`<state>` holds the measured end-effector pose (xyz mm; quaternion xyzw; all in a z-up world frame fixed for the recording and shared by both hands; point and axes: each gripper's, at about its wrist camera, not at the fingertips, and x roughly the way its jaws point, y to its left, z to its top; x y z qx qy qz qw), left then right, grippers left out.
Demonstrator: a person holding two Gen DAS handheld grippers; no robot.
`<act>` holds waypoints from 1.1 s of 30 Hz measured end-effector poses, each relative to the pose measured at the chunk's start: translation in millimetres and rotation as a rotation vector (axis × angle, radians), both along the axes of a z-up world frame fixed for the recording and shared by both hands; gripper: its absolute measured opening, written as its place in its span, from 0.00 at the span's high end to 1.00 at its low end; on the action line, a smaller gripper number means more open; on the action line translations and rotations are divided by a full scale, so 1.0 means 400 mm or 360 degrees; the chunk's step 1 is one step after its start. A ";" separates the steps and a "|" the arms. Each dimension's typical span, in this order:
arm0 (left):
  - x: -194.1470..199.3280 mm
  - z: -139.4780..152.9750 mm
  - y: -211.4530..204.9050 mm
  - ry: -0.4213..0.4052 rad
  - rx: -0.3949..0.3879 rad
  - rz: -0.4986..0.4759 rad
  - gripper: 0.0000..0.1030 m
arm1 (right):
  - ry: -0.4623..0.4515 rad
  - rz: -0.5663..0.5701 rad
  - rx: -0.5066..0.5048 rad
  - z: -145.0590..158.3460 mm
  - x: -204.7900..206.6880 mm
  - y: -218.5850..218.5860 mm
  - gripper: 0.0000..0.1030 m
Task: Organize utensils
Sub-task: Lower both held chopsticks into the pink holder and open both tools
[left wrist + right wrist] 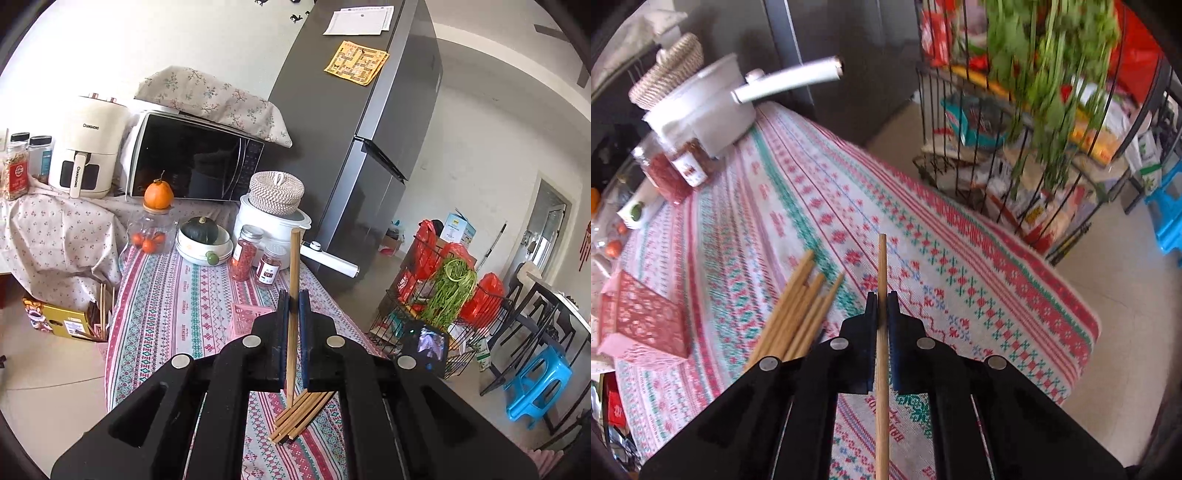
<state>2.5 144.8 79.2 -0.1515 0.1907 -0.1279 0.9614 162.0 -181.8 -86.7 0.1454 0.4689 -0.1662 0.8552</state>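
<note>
**One chopstick per gripper, bound for the basket**

A slim round wooden chopstick [294, 295] is pinched between the closed jaws of the left gripper [294, 306], its tip raised above the table. A second wooden chopstick [882, 332] is clamped likewise in the right gripper [882, 306]. The loose bundle of wooden chopsticks [798, 314] lies on the patterned red-and-green woven tablecloth [960, 258], near the pink perforated plastic basket [642, 317] (presumably the destination). Each stick is best kept gripped firmly, aligned with the basket's length, and lowered before release.

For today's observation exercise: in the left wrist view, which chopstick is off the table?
The chopstick clamped upright in the left gripper. The other chopsticks lie loose in a bundle on the patterned tablecloth.
</note>
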 end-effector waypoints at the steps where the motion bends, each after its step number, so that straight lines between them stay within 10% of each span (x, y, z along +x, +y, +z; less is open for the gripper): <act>1: 0.000 0.000 0.005 0.0000 -0.0003 0.0005 0.96 | -0.0020 0.0015 0.0006 0.014 -0.003 0.002 0.94; 14: 0.026 -0.003 0.042 0.0035 -0.0064 0.0107 0.96 | -0.0461 0.0267 0.0016 0.300 -0.110 0.033 0.94; 33: 0.117 0.055 0.022 -0.0009 -0.0058 0.0182 0.96 | -0.0683 0.0332 0.0136 0.436 -0.132 -0.025 0.94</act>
